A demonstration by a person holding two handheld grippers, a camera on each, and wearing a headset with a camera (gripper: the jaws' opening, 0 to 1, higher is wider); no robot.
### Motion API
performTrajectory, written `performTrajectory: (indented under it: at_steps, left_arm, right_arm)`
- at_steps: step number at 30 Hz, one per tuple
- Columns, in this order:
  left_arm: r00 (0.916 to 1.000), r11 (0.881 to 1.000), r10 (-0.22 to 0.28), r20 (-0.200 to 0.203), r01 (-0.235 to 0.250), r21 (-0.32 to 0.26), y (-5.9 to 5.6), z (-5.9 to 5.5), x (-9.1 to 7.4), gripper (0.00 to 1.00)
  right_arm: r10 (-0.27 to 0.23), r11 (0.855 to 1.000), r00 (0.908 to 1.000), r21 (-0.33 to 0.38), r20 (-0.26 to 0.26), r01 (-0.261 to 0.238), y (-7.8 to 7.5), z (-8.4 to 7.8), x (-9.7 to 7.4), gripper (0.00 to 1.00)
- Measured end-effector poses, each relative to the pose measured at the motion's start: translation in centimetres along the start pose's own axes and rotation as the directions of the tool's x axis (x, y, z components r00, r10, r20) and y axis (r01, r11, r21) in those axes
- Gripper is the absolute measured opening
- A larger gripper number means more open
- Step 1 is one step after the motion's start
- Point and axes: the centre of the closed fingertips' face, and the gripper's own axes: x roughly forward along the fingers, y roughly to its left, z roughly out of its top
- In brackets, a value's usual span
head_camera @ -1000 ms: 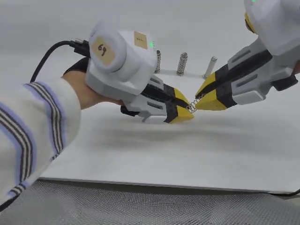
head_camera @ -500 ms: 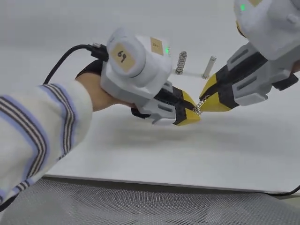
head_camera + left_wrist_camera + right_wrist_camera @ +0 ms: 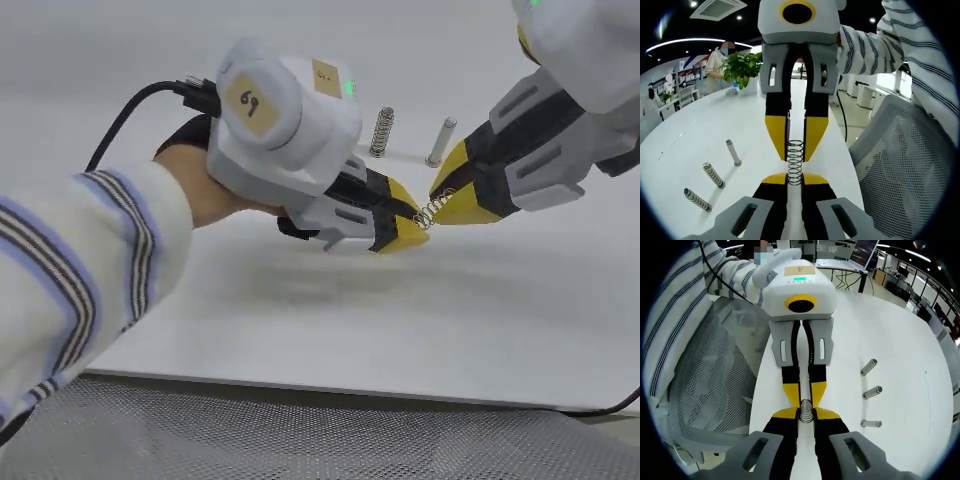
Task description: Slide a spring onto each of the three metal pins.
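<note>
A small steel spring (image 3: 432,208) hangs in the air between two yellow-tipped grippers that meet tip to tip. My left gripper (image 3: 415,228) comes in from the left and is shut on one end of the spring (image 3: 795,162). My right gripper (image 3: 441,204) comes in from the right and is shut on the other end. In the right gripper view the spring (image 3: 806,409) sits where the right gripper (image 3: 806,416) and the left gripper (image 3: 805,396) touch. Beyond them stand a bare pin (image 3: 440,142) and a pin wearing a spring (image 3: 381,131). The left gripper view shows the bare pin (image 3: 733,152) and two sprung pins (image 3: 713,175) (image 3: 696,200).
The white tabletop (image 3: 420,330) runs wide under both grippers. Its front edge meets a grey mesh chair back (image 3: 300,440). A black cable (image 3: 125,115) trails from the left gripper. Far across the table stands a potted plant (image 3: 740,70) near a person.
Both grippers, joined on the spring, have drifted a little to the right and upward, closer to the pins. The hold on the spring looks the same.
</note>
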Motion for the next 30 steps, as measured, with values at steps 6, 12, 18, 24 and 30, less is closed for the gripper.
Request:
performTrajectory:
  at_steps: [6,12,18,24,30]
  left_arm:
    - [0.9996,1.0,0.002,0.03,-0.002,-0.009,-0.06,0.88,-0.04,0.02]
    - [0.9999,1.0,0.012,0.004,-0.012,0.006,0.01,0.54,-0.24,0.02]
    - [0.9998,0.999,0.002,-0.021,-0.002,0.043,-0.4,0.53,-0.41,0.02]
    - [0.9999,0.999,0.003,-0.013,-0.002,0.037,-0.49,0.65,-0.67,0.02]
    - [1.0,1.0,0.0,-0.008,0.0,0.015,-0.74,0.68,-0.76,0.02]
  right_arm:
    - [0.013,1.0,0.9994,-0.013,-0.033,-0.014,0.39,-0.31,0.63,0.09]
    - [0.021,1.0,0.9994,0.005,-0.026,-0.021,0.27,-0.32,0.86,0.09]
    - [0.034,0.999,0.9991,-0.003,-0.024,-0.034,0.36,-0.14,1.02,0.08]
    - [0.033,0.999,0.9994,0.009,-0.011,-0.033,0.33,0.05,0.92,0.08]
    - [0.038,0.999,0.9993,0.027,-0.004,-0.038,0.35,0.15,0.94,0.08]
